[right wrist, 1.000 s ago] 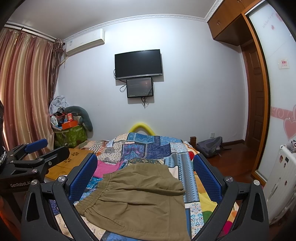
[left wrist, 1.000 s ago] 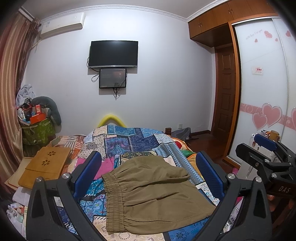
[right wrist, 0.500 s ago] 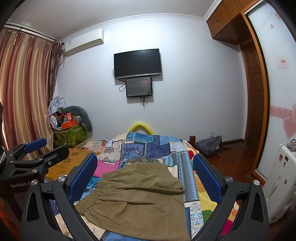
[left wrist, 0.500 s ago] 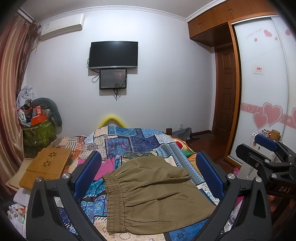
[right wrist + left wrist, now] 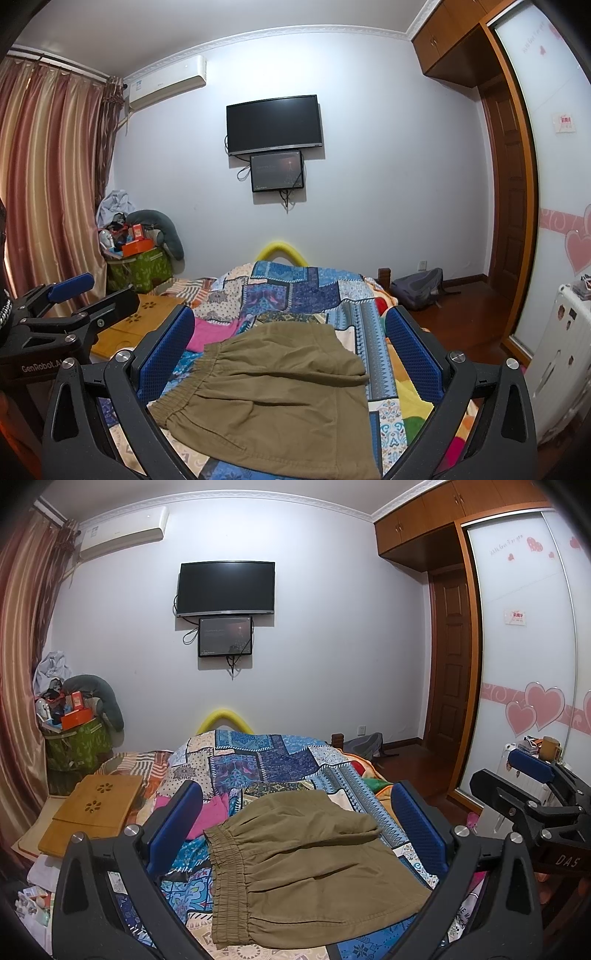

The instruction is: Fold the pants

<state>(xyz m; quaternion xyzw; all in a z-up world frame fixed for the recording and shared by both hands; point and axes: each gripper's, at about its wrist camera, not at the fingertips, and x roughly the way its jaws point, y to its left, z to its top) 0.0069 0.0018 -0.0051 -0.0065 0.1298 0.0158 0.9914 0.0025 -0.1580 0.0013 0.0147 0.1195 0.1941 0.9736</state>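
Wooden lap tray point(image 5: 96, 805): far left, beside bed, clear of work.
Left gripper point(image 5: 295, 834): jaws spread wide, holding nothing, poised above cloth, likely for a first grasp.
Pants point(image 5: 306, 864): olive, flat on patchwork bed point(image 5: 266, 760), waistband leftward, apparently unfolded.
Right gripper point(image 5: 291, 354): jaws likewise spread, empty, over same garment.

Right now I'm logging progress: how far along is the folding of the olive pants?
Done: the olive-green elastic-waist pants lie on the patchwork quilt, apparently folded over once. In hand: nothing; left gripper and right gripper hover open above them. Left: any further folds.
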